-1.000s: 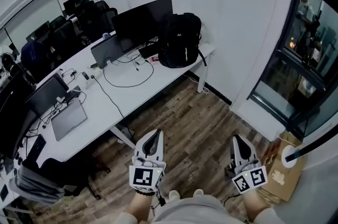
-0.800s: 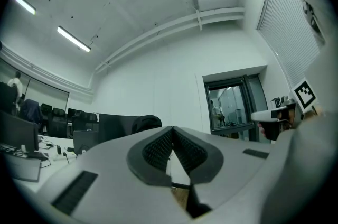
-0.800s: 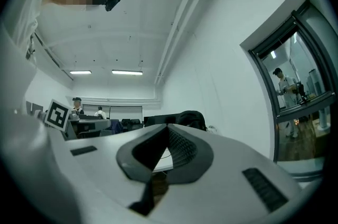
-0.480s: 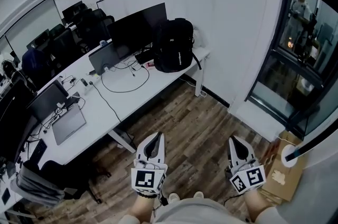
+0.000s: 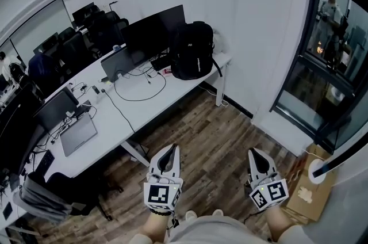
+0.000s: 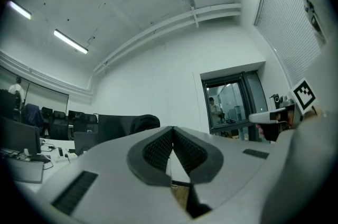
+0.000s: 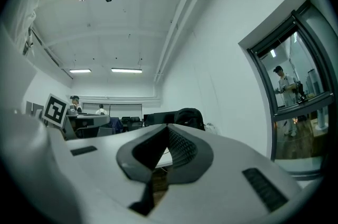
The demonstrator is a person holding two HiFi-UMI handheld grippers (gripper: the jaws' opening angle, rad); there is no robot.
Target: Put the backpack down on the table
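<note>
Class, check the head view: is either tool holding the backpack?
No: the backpack stands on the table beside the monitor, far from the left tool and right tool, both shut and empty.

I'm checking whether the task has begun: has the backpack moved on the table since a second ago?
No. The backpack stands at the table's far end beside the monitor, as before.

Left claw (image 5: pixel 172 147), right claw (image 5: pixel 254 151): white shells, black ribbed pads (image 6: pixel 157 150).
</note>
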